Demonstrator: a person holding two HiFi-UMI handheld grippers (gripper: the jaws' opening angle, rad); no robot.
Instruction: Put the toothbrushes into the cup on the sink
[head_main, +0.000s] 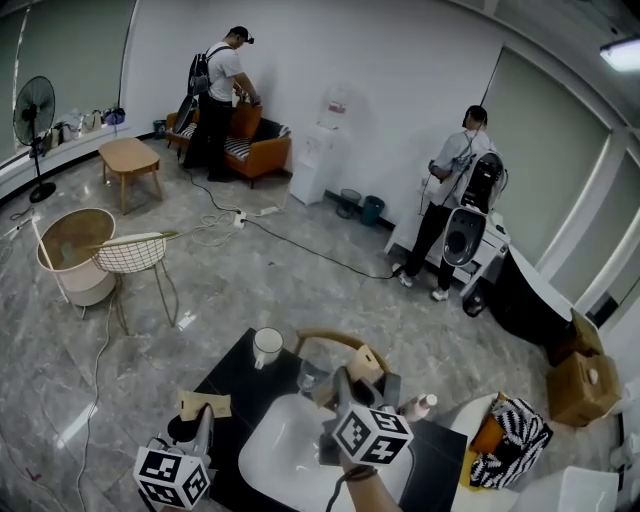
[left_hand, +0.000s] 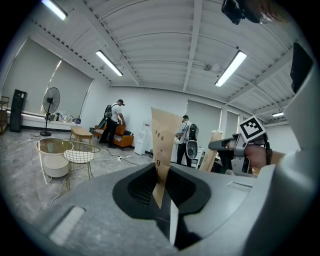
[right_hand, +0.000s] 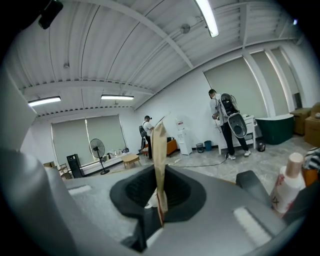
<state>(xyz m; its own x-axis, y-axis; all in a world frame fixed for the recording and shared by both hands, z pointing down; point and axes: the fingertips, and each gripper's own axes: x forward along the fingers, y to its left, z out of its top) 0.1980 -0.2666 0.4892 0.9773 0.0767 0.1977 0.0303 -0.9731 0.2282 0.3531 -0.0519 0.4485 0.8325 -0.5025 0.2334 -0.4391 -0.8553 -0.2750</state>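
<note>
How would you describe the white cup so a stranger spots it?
Start at the black counter holding the white sink basin. At its far corner stands the white cup: short and open-topped, unlike the slim capped bottle on the right.

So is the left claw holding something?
Yes, shut on a brown paper packet. The left claw pinches its bottom end; the packet sticks up.
</note>
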